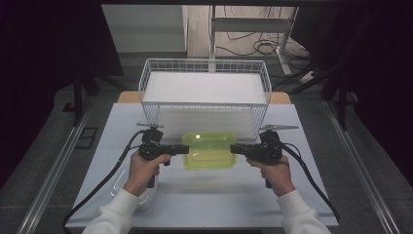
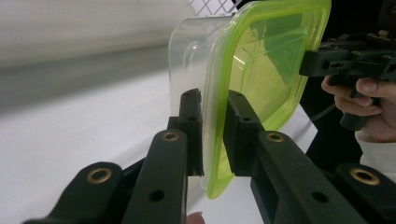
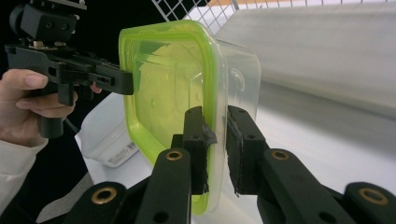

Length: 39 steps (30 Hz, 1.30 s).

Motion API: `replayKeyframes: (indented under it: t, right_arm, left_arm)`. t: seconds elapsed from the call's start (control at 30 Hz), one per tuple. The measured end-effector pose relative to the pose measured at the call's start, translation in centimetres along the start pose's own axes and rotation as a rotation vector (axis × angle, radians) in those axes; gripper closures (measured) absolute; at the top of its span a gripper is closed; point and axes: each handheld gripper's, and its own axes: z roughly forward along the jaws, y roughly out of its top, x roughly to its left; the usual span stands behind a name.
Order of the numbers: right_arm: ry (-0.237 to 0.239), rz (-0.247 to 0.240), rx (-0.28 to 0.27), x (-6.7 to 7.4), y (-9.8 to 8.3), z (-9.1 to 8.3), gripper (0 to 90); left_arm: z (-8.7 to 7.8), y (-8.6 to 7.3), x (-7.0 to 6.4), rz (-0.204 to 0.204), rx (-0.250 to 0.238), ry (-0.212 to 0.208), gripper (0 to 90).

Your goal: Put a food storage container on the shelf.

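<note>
— Why a claw on each end?

— I've got the left claw (image 1: 184, 149) and the right claw (image 1: 234, 148) each clamped on the rim of the green-lidded clear container (image 1: 209, 150) — one per short side keeps it level, lifted just above the worktop (image 1: 302, 195), in front of the wire basket (image 1: 204, 92).

— Anything in them?

— The container looks empty to me. The basket holds a white foam slab (image 1: 204, 87). A second clear tub (image 1: 146, 197) sits by my left wrist.
</note>
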Motion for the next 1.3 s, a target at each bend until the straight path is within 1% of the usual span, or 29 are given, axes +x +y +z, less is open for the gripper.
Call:
replayKeyframes:
  t: [0.1,0.17,0.23,0.47,0.67,0.83,1.03,1.1,1.3]
  right_arm:
    - [0.004,-0.005,-0.015,0.1,0.3,-0.2,78.3]
    - [0.007,-0.01,-0.024,0.2,0.6,-0.5,78.2]
    - [0.002,-0.015,-0.029,0.4,1.0,-0.8,78.2]
    - [0.002,-0.034,-0.055,1.0,2.3,-1.7,78.2]
    - [0.021,-0.048,-0.082,1.4,3.6,-2.1,78.1]
    - [0.024,-0.058,-0.097,1.6,4.5,-2.3,78.1]
    - [0.027,-0.07,-0.114,1.8,5.6,-2.8,78.1]
    - [0.027,-0.077,-0.123,2.0,5.9,-2.9,78.1]
    - [0.034,-0.079,-0.138,2.2,7.0,-3.2,78.0]
  left_arm:
    - [-0.4,0.7,-0.6,0.018,-0.009,0.007,78.8]
    - [-0.5,1.1,-0.7,0.018,-0.014,0.001,78.8]
    - [-0.7,1.4,-1.0,0.027,-0.017,0.002,78.8]
    - [-1.6,2.9,-2.1,0.068,-0.032,0.012,78.8]
    - [-2.5,4.2,-2.9,0.087,-0.049,0.018,78.8]
    - [-2.9,5.0,-3.2,0.09,-0.057,0.02,78.8]
    - [-3.5,6.3,-3.8,0.119,-0.064,0.028,78.8]
    - [-3.7,6.7,-4.0,0.122,-0.068,0.03,78.8]
    - [-4.2,7.9,-4.3,0.132,-0.079,0.027,78.8]
